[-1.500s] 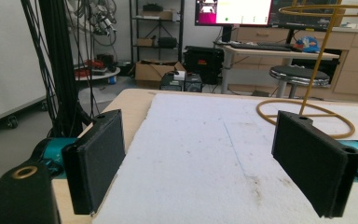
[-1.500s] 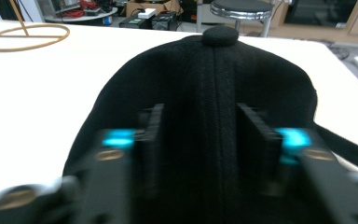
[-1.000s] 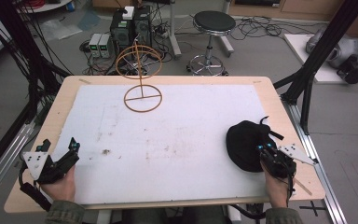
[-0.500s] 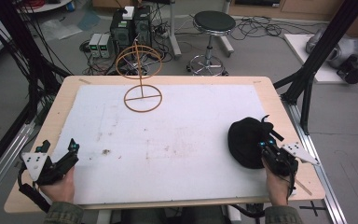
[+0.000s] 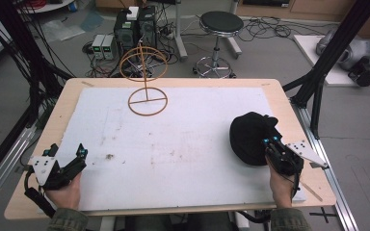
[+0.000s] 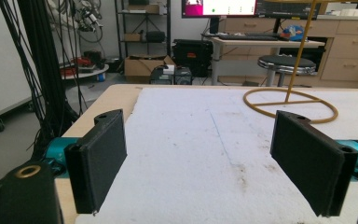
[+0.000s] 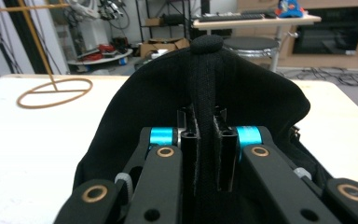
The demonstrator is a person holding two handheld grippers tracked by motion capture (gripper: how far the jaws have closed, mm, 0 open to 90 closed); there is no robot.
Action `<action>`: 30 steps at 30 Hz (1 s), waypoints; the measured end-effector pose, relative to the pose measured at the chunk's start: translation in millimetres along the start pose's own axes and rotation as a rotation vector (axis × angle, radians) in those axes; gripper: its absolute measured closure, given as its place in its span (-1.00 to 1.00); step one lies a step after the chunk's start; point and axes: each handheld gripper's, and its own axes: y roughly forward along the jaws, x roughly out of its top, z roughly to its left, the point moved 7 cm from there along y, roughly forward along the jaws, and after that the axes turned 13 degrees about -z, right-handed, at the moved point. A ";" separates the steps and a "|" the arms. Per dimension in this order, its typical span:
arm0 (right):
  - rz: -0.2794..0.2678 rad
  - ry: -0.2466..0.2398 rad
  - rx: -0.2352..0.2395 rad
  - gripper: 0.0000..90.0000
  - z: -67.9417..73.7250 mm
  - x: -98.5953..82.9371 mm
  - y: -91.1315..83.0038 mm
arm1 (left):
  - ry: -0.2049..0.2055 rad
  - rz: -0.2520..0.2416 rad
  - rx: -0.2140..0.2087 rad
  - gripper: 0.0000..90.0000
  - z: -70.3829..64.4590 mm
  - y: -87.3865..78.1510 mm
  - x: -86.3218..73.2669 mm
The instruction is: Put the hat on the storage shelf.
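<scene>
While the left gripper (image 5: 79, 156) rests at the near left corner much as it did a second ago, its jaws spread wide with nothing between them, the right gripper (image 5: 270, 143) has shifted slightly, and the black cap (image 5: 248, 137) it holds has moved a little with it. In the right gripper view the jaws are pressed together on a seam of the cap (image 7: 205, 93), pinching a fold of black fabric between them. The cap lies near the right edge of the table (image 5: 279, 91), on the white sheet (image 5: 188, 139) that covers most of the wooden top.

The sheet is worn, with faint brown smudges and a small dark speck near the left gripper. Between the two grippers the sheet is bare, so the middle of the table is open room. The cap sits close to the sheet's right border, with only a narrow strip of wood beyond it before the table drops off.

Farther back, a brown wire stand (image 5: 147, 98) with a ring base and a hoop on top rises near the far edge, well apart from both grippers. Beyond the table are a round stool (image 5: 220, 21), boxes of equipment (image 5: 135, 24) with cables on the grey floor, and black frame legs at both sides.
</scene>
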 end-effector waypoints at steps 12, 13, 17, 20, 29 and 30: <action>-0.065 -0.002 0.045 0.88 28.6 17.4 38.2 | -0.014 -0.006 -0.008 -0.59 -3.6 2.4 0.6; -0.071 -0.002 0.046 0.88 30.1 18.7 39.0 | -0.015 -0.006 -0.008 -0.59 -3.6 2.4 0.6; -0.127 0.018 0.074 0.88 37.8 30.4 41.8 | -0.025 -0.010 -0.007 -0.59 -2.9 2.0 1.5; -0.171 0.026 0.100 0.88 42.6 41.6 47.4 | -0.030 -0.015 -0.005 -0.59 -2.4 1.4 2.5; -0.269 0.042 0.138 0.87 57.8 73.8 69.2 | -0.061 -0.026 0.001 -0.59 1.6 -1.1 3.9; -0.278 0.055 0.145 0.87 59.3 76.5 70.7 | -0.068 -0.027 -0.002 -0.59 1.8 -1.2 3.8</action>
